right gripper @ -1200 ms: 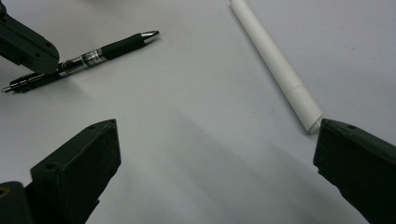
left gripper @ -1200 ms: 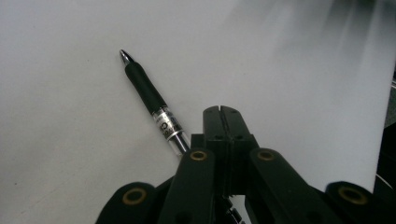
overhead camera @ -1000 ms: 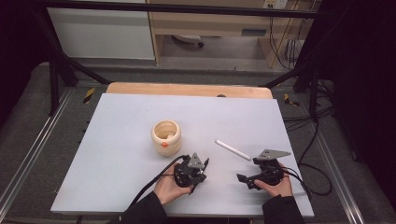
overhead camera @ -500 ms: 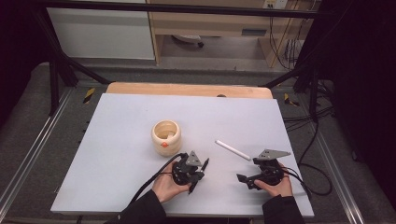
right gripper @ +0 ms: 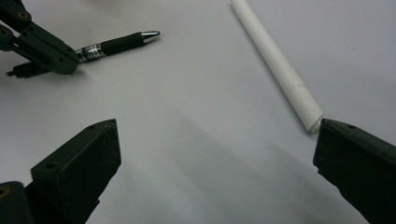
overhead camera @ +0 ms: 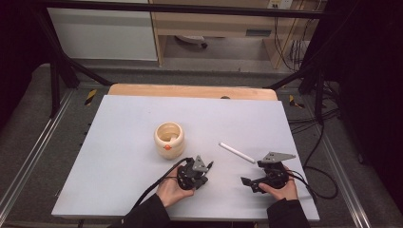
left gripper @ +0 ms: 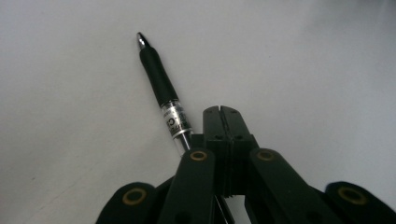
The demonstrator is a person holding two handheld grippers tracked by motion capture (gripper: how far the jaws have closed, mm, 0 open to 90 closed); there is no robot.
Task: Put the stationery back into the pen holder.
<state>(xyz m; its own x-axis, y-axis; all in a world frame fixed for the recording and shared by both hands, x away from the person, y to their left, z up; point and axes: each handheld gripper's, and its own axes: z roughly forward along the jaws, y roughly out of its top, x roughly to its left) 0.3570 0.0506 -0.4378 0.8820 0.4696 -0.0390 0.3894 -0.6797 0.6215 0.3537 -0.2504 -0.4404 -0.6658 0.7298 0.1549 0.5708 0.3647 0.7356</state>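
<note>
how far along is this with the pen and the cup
Nothing looks done: the cup holds no pen. The left gripper is shut, with the pen on the table beside its jaws, not between them. The right gripper is open by the white tube. Gripping and placing both are left.

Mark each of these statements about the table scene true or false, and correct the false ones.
1. The left hand-held gripper has its jaws closed together. True.
2. The black pen is clamped between those jaws. False: it lies on the table beside them.
3. The right hand-held gripper stands wide open. True.
4. The white tube stands upright in the wooden cup. False: it lies flat on the table, apart from the cup.
5. The cup lies tipped on its side. False: it stands upright.
</note>
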